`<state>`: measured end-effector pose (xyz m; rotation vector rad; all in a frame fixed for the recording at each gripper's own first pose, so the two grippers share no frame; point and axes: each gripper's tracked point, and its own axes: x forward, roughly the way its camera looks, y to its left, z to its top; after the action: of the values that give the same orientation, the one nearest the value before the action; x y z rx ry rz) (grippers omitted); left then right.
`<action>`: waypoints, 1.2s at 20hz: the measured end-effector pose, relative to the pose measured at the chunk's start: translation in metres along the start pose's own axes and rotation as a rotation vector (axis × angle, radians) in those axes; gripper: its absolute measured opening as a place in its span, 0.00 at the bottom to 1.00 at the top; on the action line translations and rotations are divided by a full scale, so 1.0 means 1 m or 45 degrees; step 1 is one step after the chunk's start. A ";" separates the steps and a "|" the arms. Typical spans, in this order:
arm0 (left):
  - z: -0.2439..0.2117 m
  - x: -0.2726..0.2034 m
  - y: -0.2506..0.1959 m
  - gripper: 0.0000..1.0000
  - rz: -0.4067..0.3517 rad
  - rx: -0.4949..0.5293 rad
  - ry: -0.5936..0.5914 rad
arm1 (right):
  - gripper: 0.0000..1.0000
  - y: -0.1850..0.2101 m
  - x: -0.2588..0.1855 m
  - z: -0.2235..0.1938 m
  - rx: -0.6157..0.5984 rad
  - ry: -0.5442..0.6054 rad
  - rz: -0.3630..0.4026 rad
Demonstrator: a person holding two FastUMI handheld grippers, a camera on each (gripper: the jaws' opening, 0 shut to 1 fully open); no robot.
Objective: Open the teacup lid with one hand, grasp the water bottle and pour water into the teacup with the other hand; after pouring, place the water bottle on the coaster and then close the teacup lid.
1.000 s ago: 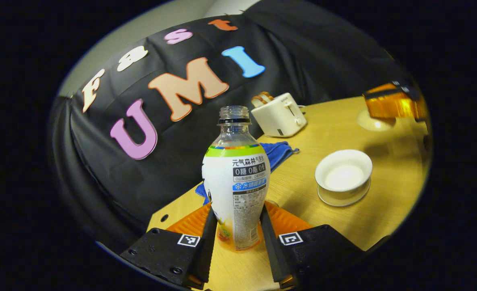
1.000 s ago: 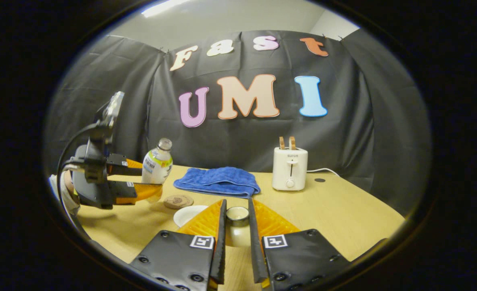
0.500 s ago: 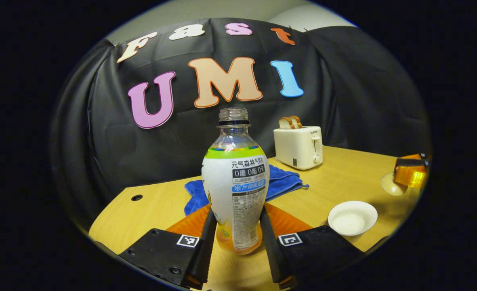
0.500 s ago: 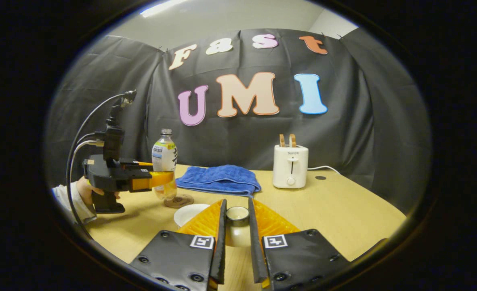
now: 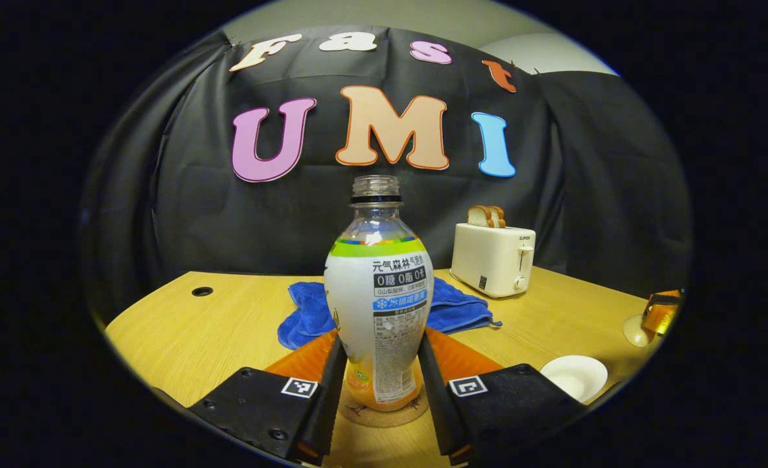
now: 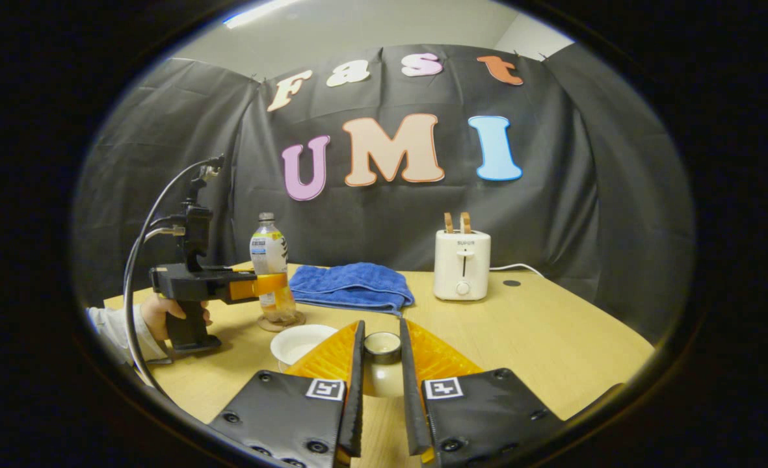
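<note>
The water bottle [image 5: 377, 305] stands upright on the round coaster [image 5: 384, 413], cap off, and the left gripper [image 5: 377, 383] has both fingers pressed against its lower body. In the right gripper view the same bottle [image 6: 270, 270] sits on the coaster [image 6: 281, 321] near the table's left edge, with the left gripper [image 6: 263, 286] reaching in level from the side and a hand [image 6: 162, 311] on its grip.

Just beside the coaster, toward the camera, is the open teacup [image 6: 299, 342], white and uncovered. The right gripper [image 6: 382, 364] is clamped on the knob of the teacup lid [image 6: 382, 346], both fingers tight to it, holding it off to the right of the cup.

Behind the bottle lies a folded blue towel [image 6: 352, 287], and farther right a white toaster [image 6: 462, 264] with bread in its slots, close to the back wall. The wooden table [image 6: 553, 338] runs open to the right, bare up to its edge.
</note>
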<state>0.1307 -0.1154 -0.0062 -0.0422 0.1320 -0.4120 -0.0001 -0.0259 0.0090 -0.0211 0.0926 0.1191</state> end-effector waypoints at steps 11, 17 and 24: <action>-0.008 -0.003 -0.002 0.69 0.000 -0.016 0.034 | 0.31 0.017 0.005 -0.001 -0.020 0.009 0.046; -0.006 -0.017 0.002 0.89 0.023 -0.021 0.035 | 0.30 0.028 0.011 0.004 -0.002 0.003 0.081; 0.003 -0.053 0.001 0.92 0.048 -0.013 -0.004 | 0.29 0.057 0.028 0.008 0.035 0.003 0.168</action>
<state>0.0827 -0.0933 0.0029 -0.0506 0.1316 -0.3735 0.0220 0.0339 0.0135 0.0126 0.0979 0.2494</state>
